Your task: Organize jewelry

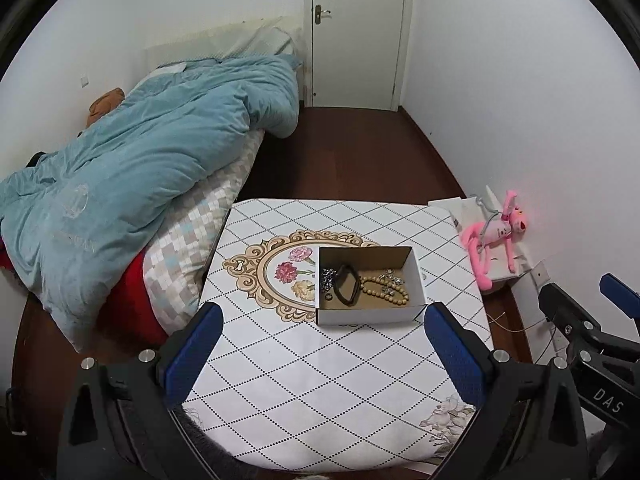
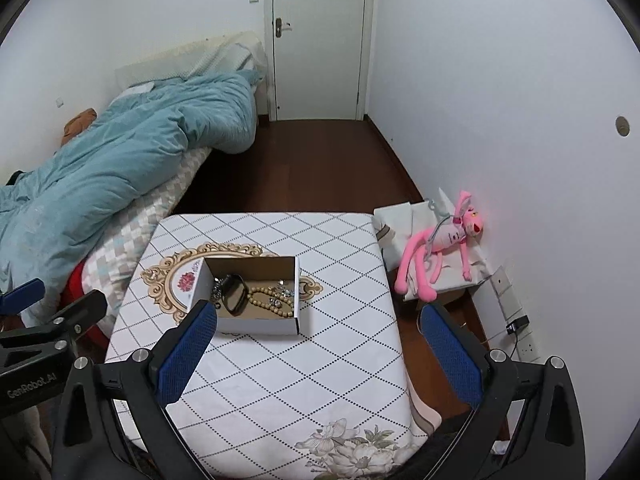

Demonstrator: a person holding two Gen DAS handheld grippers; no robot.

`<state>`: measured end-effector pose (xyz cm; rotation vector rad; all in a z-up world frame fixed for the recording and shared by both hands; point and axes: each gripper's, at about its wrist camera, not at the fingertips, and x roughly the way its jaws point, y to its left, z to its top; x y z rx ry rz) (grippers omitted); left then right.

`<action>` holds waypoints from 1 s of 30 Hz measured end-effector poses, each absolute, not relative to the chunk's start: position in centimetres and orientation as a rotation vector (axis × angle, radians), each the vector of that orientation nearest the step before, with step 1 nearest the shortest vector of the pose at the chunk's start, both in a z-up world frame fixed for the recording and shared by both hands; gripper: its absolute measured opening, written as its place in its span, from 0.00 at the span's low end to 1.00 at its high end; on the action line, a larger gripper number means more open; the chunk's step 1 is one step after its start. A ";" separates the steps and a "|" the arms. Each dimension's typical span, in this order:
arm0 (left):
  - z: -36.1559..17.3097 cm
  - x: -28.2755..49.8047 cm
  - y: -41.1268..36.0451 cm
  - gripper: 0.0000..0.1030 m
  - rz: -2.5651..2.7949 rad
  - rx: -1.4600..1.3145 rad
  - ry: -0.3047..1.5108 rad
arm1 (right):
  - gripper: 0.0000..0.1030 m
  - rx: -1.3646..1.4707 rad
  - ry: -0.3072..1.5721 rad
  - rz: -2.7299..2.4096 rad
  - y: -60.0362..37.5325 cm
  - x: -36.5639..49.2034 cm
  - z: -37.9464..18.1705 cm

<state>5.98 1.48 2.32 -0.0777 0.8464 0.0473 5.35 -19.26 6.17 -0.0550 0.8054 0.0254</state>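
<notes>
A small white cardboard box (image 1: 370,316) sits open near the middle of a table covered in a diamond-patterned cloth (image 1: 320,380); everything else reads from it. Inside lie a wooden bead bracelet (image 1: 386,292), a black bangle (image 1: 347,289) to the left of the beads, a silvery chain (image 1: 328,278) at the box's left end, and small sparkly pieces (image 1: 390,276) toward its back. The left gripper (image 1: 322,344) hangs spread wide and empty just in front of the box. The right gripper (image 2: 316,344) is likewise agape, holding nothing, in front and to the right of the box. A pink plush toy (image 2: 440,240) lies well right of the box, off the table.
</notes>
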 end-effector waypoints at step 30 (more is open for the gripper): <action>-0.1 14.4 1.9 1.00 0.075 -0.066 1.043 | 1.00 -0.069 0.967 0.023 -18.5 14.4 3.6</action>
